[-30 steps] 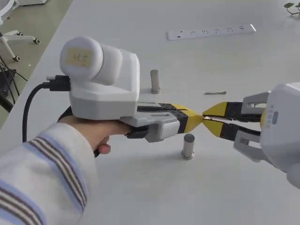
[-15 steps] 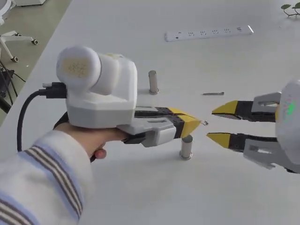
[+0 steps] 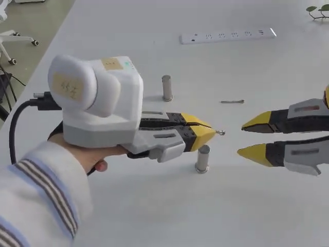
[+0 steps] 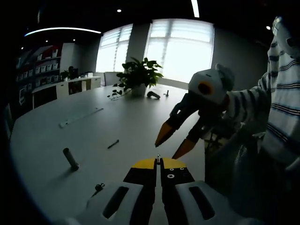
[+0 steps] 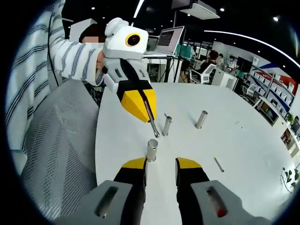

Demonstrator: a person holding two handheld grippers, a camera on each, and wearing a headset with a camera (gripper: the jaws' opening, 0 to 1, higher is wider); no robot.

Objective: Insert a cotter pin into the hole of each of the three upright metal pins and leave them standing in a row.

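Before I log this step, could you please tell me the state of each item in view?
left gripper: shut on held cotter pin
right gripper: open, empty
near metal pin: upright
middle metal pin: upright
far metal pin: upright
loose cotter pin: lying flat on table

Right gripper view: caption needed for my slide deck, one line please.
Left hand-held gripper holds a cotter pin near three upright metal pins; right hand-held gripper open.

Counted: three upright cylindrical grey metal pins (image 5: 152, 150) (image 5: 167, 125) (image 5: 201, 119), two thin silver wire cotter pins (image 3: 232, 101) (image 3: 220, 133), one long white power strip (image 3: 229, 35).
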